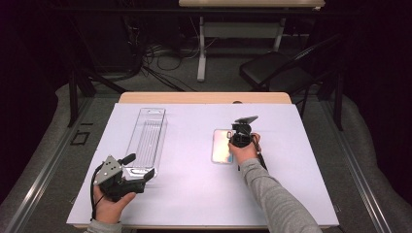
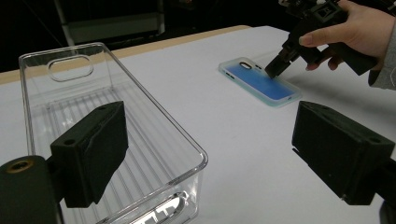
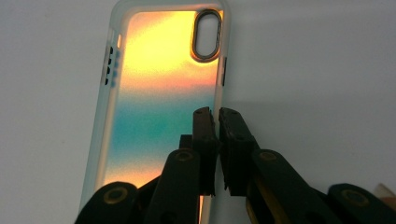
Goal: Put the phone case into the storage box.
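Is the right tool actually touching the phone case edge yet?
Touching: in the right gripper view, the right tool has its jaws pinched shut on the phone case side rim.

A dim room surrounds the bench [image 1: 301, 145], whose white top is brightly lit. Beyond its far edge lies grey floor [image 1: 218, 85] with tangled cables [image 1: 160, 60], a desk [image 1: 243, 19] far off, and a black chair [image 1: 277, 70] far right.

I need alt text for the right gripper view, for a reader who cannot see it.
The right tool, jaws closed, pinches the right side wall of an iridescent phone case. The case lies flat on the white table, its oval camera cutout at the far end.
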`<state>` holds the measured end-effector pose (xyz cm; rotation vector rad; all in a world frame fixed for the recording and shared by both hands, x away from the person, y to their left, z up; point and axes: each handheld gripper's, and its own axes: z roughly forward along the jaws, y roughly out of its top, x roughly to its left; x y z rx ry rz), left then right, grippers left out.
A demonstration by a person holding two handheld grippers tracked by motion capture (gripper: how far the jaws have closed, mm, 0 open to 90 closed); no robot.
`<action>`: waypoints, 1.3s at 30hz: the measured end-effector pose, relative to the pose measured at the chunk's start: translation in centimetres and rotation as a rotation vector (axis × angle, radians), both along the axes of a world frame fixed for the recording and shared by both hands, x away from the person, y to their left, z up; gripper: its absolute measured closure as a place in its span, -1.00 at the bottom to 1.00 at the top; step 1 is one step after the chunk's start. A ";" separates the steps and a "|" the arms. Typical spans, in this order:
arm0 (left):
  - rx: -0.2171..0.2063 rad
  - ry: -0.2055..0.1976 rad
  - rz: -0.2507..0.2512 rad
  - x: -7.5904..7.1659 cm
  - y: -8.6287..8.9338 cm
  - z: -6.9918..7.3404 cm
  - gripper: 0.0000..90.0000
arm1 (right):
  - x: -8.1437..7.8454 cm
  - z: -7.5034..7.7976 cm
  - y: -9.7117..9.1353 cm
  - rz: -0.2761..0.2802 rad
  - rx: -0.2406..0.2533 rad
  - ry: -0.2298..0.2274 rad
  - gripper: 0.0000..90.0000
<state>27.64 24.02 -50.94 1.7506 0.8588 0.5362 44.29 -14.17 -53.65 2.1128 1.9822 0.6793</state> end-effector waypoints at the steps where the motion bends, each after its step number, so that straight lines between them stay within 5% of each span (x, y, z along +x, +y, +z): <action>1: 0.000 0.000 0.000 0.0 0.0 0.0 -0.76 | 0.0 0.0 0.0 -0.001 0.000 0.000 0.90; 39: -0.002 0.003 0.006 0.0 0.0 -0.1 -0.75 | 0.0 0.1 -0.5 -0.036 0.044 -0.013 0.92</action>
